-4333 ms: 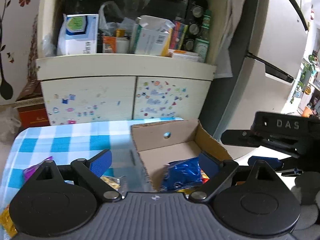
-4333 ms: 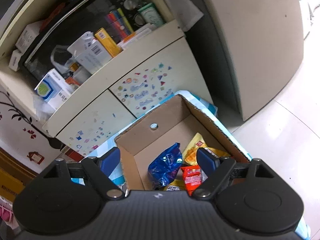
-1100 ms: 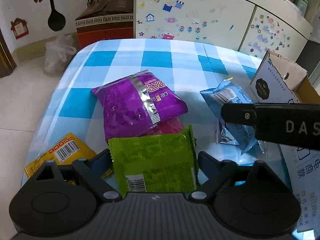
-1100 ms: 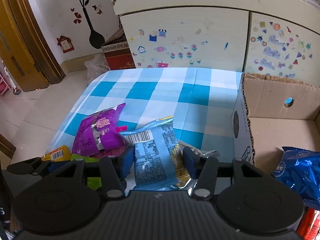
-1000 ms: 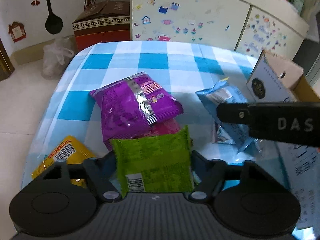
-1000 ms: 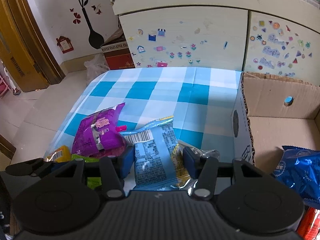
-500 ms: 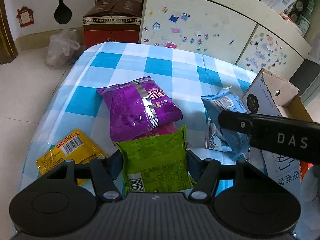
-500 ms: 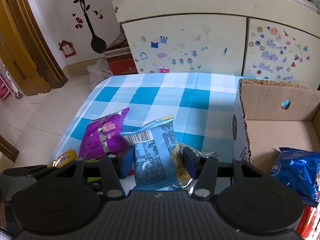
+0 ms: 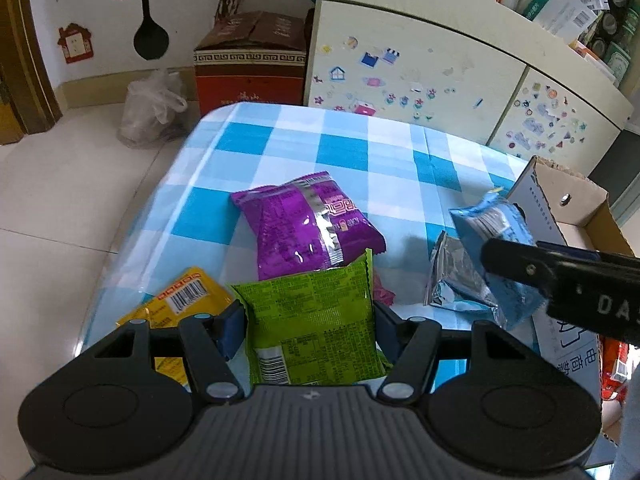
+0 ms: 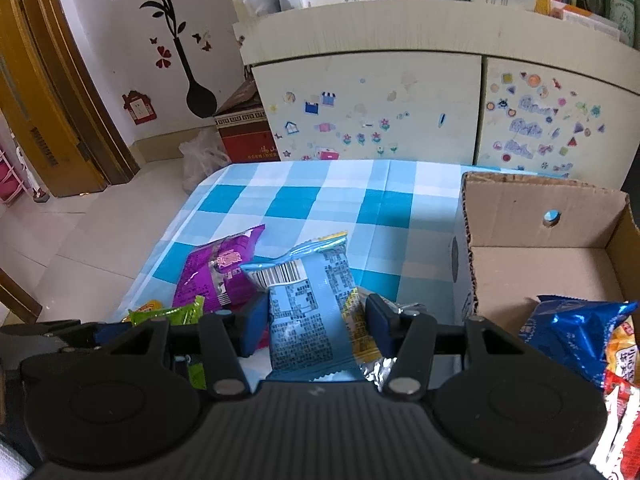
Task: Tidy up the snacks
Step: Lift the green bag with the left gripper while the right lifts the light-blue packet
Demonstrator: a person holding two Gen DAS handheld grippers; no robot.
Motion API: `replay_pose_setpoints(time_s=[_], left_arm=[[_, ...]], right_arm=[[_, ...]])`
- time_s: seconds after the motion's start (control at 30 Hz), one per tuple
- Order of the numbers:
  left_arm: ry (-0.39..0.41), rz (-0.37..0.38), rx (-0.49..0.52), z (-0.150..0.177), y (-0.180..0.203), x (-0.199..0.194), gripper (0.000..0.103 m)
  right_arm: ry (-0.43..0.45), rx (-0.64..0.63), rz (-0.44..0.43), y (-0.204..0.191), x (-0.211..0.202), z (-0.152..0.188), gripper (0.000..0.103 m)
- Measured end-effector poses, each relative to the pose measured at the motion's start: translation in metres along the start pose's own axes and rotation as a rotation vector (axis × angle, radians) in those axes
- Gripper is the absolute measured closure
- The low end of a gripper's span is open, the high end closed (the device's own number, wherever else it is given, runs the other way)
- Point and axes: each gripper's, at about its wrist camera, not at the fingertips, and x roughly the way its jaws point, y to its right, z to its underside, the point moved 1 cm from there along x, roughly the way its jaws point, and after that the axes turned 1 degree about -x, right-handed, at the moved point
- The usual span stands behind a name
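Both packets have risen off the desk (image 9: 360, 152): left gripper (image 9: 308, 326) pinching the green packet (image 9: 312, 320), right gripper (image 10: 312, 320) pinching the light-blue packet (image 10: 308, 308), likely bound for the cardboard box (image 10: 540, 256).

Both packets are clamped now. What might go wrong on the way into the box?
1. The right hand-held gripper pinches the light blue packet with a silver packet touching its lower edge; the silver one may drag along.
2. The left hand-held gripper holds the green packet, which overlaps the purple packet; lifting may shift it.
3. The cardboard box has tall walls, so a low carry could catch a wall.
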Motion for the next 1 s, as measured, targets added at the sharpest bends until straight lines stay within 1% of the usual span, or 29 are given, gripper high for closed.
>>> replay_pose_setpoints(time_s=[0.4, 0.63, 1.0], left_arm=[[0.042, -0.017, -0.001, -0.005, 0.002, -0.02, 0.034], [0.073, -0.028, 0.01, -0.007, 0.008, -0.031, 0.034], [0.113, -0.026, 0.044, -0.008, 0.022, -0.045, 0.034]], right_arm=[[0.029, -0.013, 0.007, 0.0, -0.031, 0.004, 0.049], [0.061, -0.014, 0.008, 0.004, -0.057, 0.009, 0.049], [0.106, 0.031, 0.008, 0.018, -0.096, 0.018, 0.049]])
